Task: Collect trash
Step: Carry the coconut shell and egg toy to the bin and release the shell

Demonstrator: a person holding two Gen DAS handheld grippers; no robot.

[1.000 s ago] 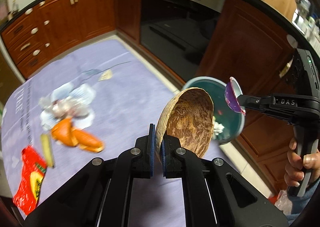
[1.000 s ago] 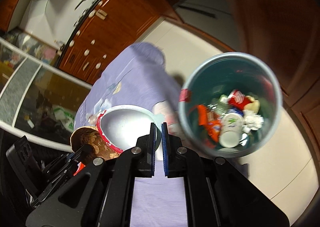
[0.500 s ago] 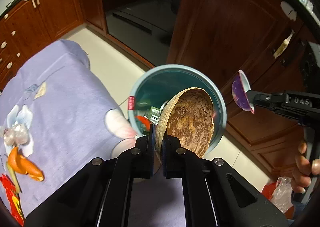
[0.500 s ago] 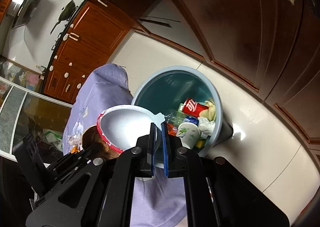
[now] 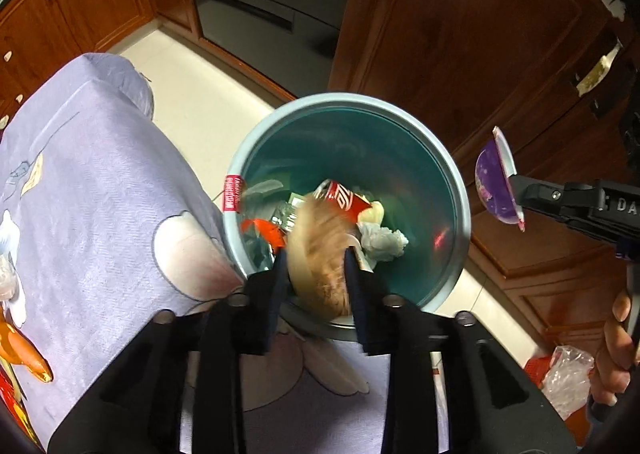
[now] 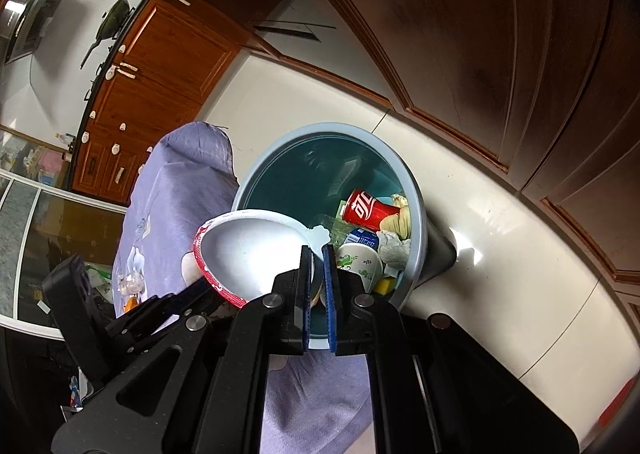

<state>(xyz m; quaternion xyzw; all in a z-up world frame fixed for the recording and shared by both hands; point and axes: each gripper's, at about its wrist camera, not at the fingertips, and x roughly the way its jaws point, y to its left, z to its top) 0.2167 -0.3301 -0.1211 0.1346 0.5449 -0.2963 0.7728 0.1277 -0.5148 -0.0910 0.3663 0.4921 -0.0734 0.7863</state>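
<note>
Left wrist view: one left gripper (image 5: pixel 316 274), jaws opening, one blurred coconut shell half (image 5: pixel 320 254) loose between them above one teal trash bin (image 5: pixel 460 190). Inside: one red can (image 5: pixel 344 200), one crumpled tissue (image 5: pixel 382 242). Alongside, a lilac floral tablecloth (image 5: pixel 92 190), cream floor tiles (image 5: pixel 200 86), brown cabinets (image 5: pixel 460 26).

Right wrist view: one right gripper (image 6: pixel 316 278), clamped tight on one white red-rimmed bowl (image 6: pixel 248 254) at the bin's rim. One wok (image 6: pixel 116 14) beyond.

Both wrist views look steeply down, close over bin (image 5: pixel 448 174) (image 6: pixel 416 214) from opposite sides; bin interior shared.
</note>
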